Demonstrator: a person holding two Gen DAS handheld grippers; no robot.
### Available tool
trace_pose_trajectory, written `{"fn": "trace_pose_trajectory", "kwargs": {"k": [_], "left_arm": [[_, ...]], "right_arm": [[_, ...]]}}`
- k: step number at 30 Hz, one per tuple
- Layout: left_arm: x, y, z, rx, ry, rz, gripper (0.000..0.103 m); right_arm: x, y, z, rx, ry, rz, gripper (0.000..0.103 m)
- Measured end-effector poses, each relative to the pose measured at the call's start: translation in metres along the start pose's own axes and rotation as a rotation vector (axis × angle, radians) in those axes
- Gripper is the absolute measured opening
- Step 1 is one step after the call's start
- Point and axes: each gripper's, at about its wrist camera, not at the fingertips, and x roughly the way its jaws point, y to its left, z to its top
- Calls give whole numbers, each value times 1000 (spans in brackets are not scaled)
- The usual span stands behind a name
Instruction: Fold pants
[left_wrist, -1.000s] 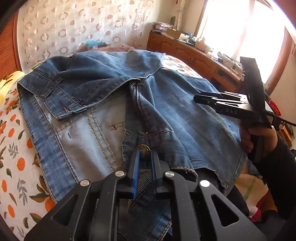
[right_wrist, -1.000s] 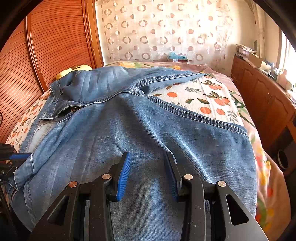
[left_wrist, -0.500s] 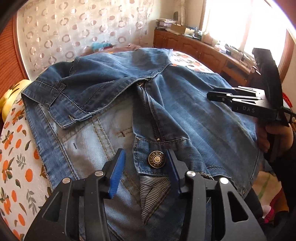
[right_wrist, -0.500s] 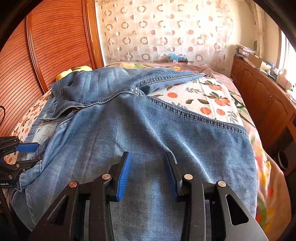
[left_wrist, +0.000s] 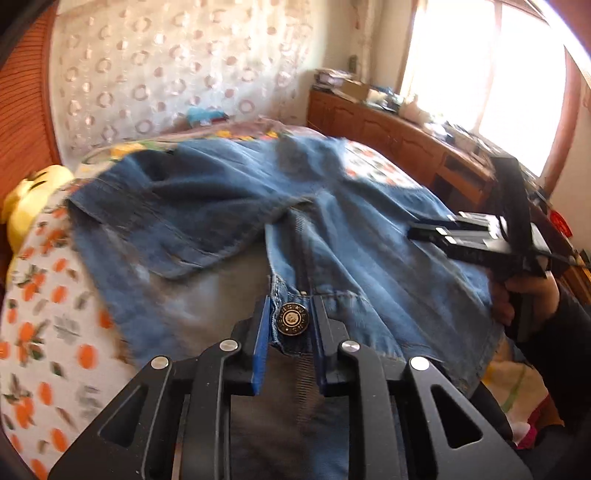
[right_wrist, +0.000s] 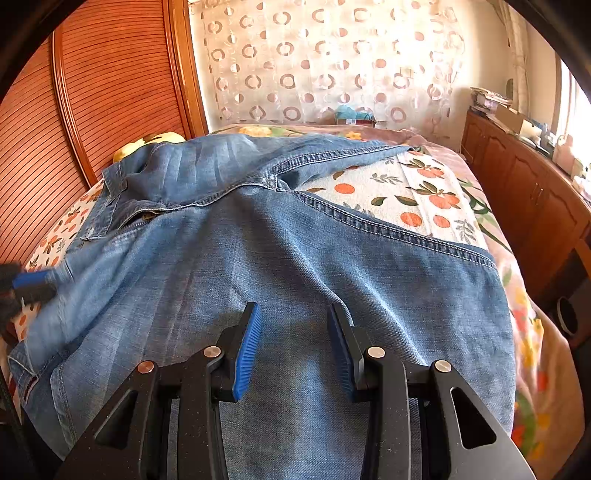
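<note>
**Jeans on the bed, waistband button between the left fingers**

While the blue jeans lie spread across the bed, over a bedspread printed with oranges and leaves, both grippers hang low over the denim.

Left gripper: its fingers have just been closing. The waistband corner with the metal button sits between the blue pads. The pads flank the flap closely, but a sliver of gap shows on each side, so I cannot tell whether they press on it. The left wrist view is smeared with motion blur. The fly is open below the button; darker lining shows there.

Right gripper: the fingers stand apart above the broad near leg. Nothing is between the pads; denim lies under them. From the left wrist view this gripper shows side-on at the right, held in a hand with a dark sleeve.

Jeans layout: the waist is toward the left of the bed, near the reddish slatted wardrobe door. One leg runs toward the right wrist camera; the other angles off toward the far side, with bedspread showing in the wedge between them. The upper waistband is folded over on itself.

Surroundings: a patterned curtain behind the bed, a wooden sideboard along the right wall under a bright window, something yellow at the bed's left edge.
</note>
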Motion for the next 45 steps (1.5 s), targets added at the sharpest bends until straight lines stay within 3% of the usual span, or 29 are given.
{"fn": "trace_pose_trajectory", "kwargs": {"k": [4, 10, 14, 16, 18, 22, 29, 36, 38, 40, 42, 45], "left_arm": [[-2, 33, 15, -6, -17, 81, 22], [19, 49, 26, 30, 25, 117, 22], [28, 65, 25, -13, 56, 158, 25], [25, 74, 23, -54, 60, 134, 36], [21, 81, 19, -87, 53, 118, 38], [22, 87, 20, -95, 57, 146, 39], [47, 111, 36, -184, 80, 94, 40], [63, 104, 38, -173, 93, 94, 40], [66, 99, 38, -146, 92, 111, 37], [67, 96, 38, -130, 91, 128, 19], [68, 94, 38, -123, 95, 115, 10], [59, 93, 41, -122, 65, 105, 6]], "right_arm": [[1, 1, 0, -1, 1, -1, 39], [2, 1, -1, -1, 0, -4, 39], [2, 0, -1, 0, -1, -4, 39], [2, 0, -1, -1, 0, -4, 39], [2, 0, -1, -1, 0, -5, 39], [2, 0, -1, -1, 0, -5, 39], [2, -1, -1, 2, 1, -3, 39], [1, -1, -1, 4, -1, -4, 39], [1, 0, -2, 4, -1, -4, 39], [1, -1, -2, 4, 0, -4, 39], [1, -1, -2, 5, -1, -4, 39], [1, -1, -2, 7, -2, -3, 39]]}}
